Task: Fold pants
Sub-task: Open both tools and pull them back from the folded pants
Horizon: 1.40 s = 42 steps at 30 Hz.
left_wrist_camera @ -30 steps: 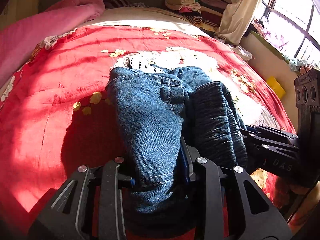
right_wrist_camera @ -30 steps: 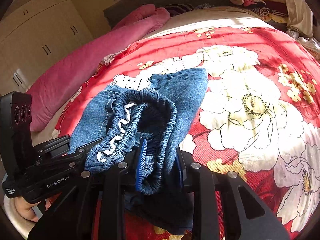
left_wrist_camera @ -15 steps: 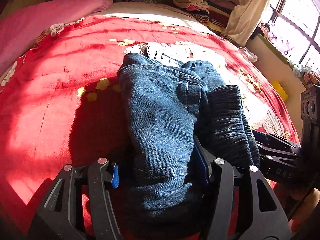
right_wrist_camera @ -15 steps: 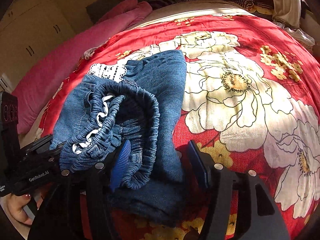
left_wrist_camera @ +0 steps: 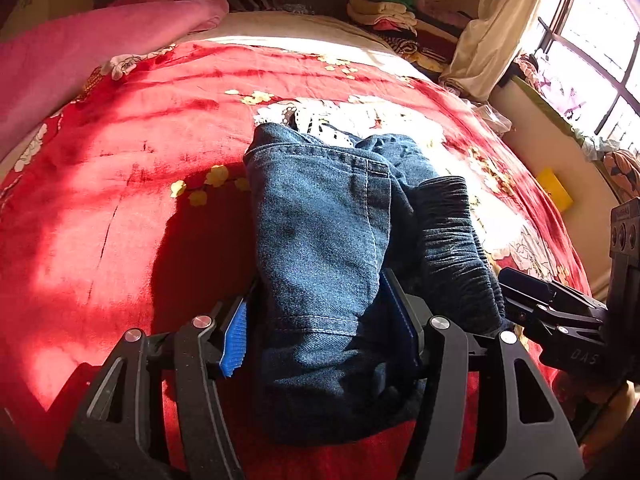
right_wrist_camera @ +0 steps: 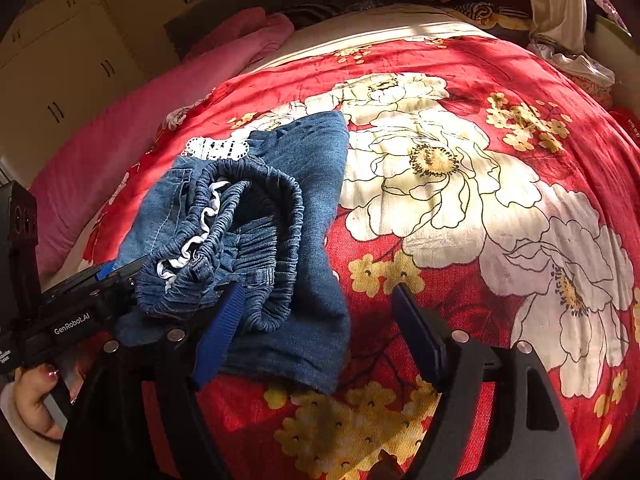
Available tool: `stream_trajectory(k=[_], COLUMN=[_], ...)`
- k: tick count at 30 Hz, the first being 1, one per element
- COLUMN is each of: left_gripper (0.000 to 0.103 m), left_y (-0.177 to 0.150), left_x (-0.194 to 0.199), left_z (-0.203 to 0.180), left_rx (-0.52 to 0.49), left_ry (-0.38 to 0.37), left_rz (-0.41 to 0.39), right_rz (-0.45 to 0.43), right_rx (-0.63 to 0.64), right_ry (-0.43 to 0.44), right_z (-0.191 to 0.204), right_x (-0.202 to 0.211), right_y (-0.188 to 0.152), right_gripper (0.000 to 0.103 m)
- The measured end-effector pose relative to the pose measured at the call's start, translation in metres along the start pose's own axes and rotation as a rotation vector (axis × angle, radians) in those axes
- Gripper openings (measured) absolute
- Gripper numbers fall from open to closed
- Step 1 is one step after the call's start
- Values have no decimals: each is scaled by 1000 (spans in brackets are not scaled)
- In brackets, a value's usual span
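Observation:
The blue denim pants (left_wrist_camera: 324,248) lie folded in a small bundle on the red floral bedspread (left_wrist_camera: 120,184). Their elastic waistband (right_wrist_camera: 240,216) is on top, at the near end in the right wrist view. My left gripper (left_wrist_camera: 320,332) is open, its blue-padded jaws standing apart on either side of the bundle's near end. My right gripper (right_wrist_camera: 316,328) is open wide; its left pad lies against the waistband edge, its right pad stands clear over the bedspread (right_wrist_camera: 480,184). White lace trim (right_wrist_camera: 212,147) peeks from the pants' far end.
A pink blanket (left_wrist_camera: 80,48) lies along the bed's left side. A pile of folded clothes (left_wrist_camera: 384,12) sits at the head of the bed. A curtain (left_wrist_camera: 496,24) and a window are to the right. Cupboards (right_wrist_camera: 52,80) stand beyond the bed's left side.
Both grippers were shut on the pants a second ago and have opened, letting the bundle rest on the bed. The right gripper's jaws have spread widest.

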<state>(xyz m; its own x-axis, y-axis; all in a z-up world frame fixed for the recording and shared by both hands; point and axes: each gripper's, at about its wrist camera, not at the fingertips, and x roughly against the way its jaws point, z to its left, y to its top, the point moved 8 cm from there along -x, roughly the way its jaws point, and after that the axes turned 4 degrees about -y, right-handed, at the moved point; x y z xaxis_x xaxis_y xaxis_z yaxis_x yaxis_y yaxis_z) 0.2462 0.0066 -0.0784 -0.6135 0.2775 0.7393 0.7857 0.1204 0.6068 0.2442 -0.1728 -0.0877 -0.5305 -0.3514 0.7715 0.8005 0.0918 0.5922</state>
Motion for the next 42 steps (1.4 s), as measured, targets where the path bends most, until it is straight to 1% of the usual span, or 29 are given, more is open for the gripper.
stream_trajectory(k=[10, 16, 18, 19, 20, 21, 22, 23, 25, 31, 36, 42], left_gripper=[64, 73, 79, 79, 82, 88, 91, 93, 93, 93, 93, 93], left_y=[-1, -3, -3, -3, -4, -4, -4, -4, -6, -14, -28, -50], left_x=[21, 36, 40, 43, 45, 47, 50, 52, 56, 70, 81, 92], left_z=[4, 4, 4, 3, 2, 2, 2, 2, 2, -4, -9, -18], left_rx=[17, 22, 24, 24, 24, 24, 24, 25, 26, 13, 4, -5], left_ry=[8, 14, 16, 16, 16, 20, 29, 37, 29, 44, 59, 65], left_rz=[-26, -47, -54, -57, -61, -66, -73, -77, -76, -81, -86, -93], right_rz=[-54, -88, -101, -108, -115, -122, -128, -135, -153, -192, -208, -213], right_rx=[11, 29, 34, 35, 33, 30, 27, 27, 29, 47, 92, 109], right_ry=[-13, -14, -20, -16, -13, -12, -9, -4, -3, -5, -28, -27], right_z=[2, 7, 8, 8, 9, 9, 9, 10, 11, 12, 17, 23], right_x=[25, 39, 43, 46, 48, 51, 54, 56, 63, 82, 95, 106], right_y=[-1, 0, 1, 1, 1, 2, 2, 2, 3, -1, -14, -32], right_gripper=[76, 80, 82, 84, 85, 88, 91, 91, 92, 97, 98, 98])
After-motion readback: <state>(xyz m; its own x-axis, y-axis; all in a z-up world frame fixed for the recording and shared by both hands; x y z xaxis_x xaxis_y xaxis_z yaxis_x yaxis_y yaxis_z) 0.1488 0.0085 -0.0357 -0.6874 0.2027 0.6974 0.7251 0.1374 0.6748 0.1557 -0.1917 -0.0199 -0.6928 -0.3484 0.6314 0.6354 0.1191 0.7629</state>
